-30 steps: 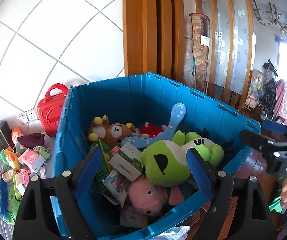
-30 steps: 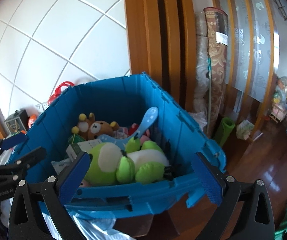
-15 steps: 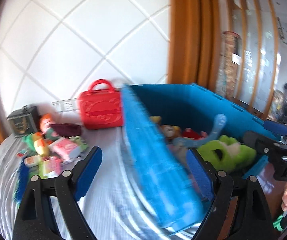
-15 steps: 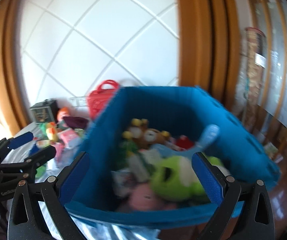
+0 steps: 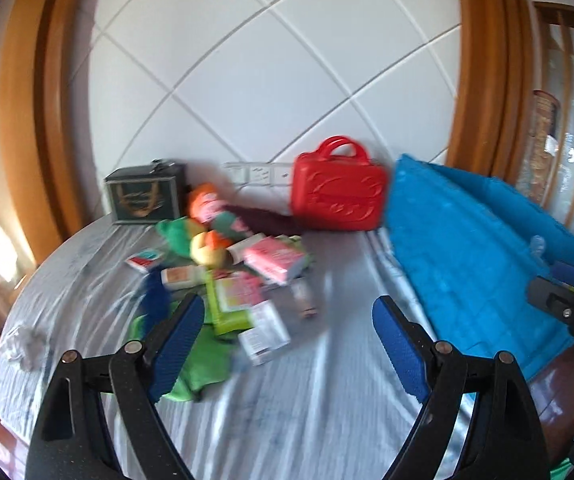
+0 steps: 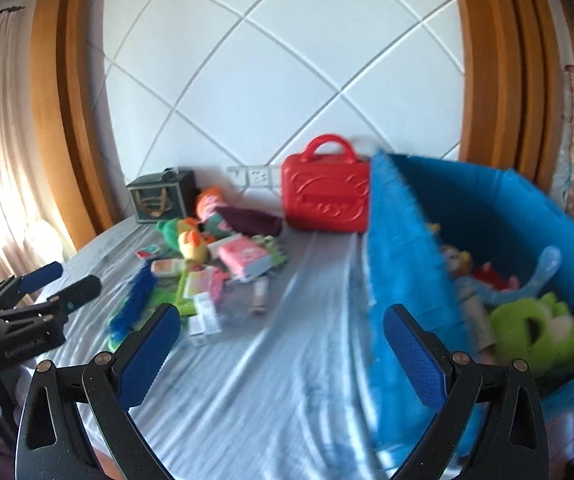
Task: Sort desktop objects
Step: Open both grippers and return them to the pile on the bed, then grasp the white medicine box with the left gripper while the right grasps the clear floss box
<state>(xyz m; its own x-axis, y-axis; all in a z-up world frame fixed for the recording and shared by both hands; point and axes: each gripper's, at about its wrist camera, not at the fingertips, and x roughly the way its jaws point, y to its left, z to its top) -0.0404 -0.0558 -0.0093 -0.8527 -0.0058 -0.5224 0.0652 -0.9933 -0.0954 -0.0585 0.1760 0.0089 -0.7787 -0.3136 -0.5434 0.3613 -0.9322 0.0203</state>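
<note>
A heap of small objects lies on the grey-clothed table (image 5: pixel 287 420): a pink box (image 5: pixel 275 258), a green-and-pink pack (image 5: pixel 233 300), a white carton (image 5: pixel 265 334), a yellow plush (image 5: pixel 207 250), a blue brush (image 5: pixel 155 300). My left gripper (image 5: pixel 287 344) hangs open above the cloth, nothing between its pads, just right of the heap. My right gripper (image 6: pixel 283 354) is open too and empty, with the blue bin (image 6: pixel 407 280) at its right. The heap shows again as pink box (image 6: pixel 245 258) and blue brush (image 6: pixel 133 300). Each gripper appears at the edge of the other's view.
A red toy case (image 5: pixel 339 192) stands by the wall beside the bin (image 5: pixel 467 248). A dark tin box (image 5: pixel 143 198) sits at the back left, wall sockets (image 5: pixel 255 174) behind. The bin holds a green plush (image 6: pixel 539 328) and other toys. A green cloth (image 5: pixel 203 360) lies under the heap.
Both views have swung left, from looking down into the blue bin to looking over the table and its heap. The bin now lies at the right edge. Both grippers stayed open.
</note>
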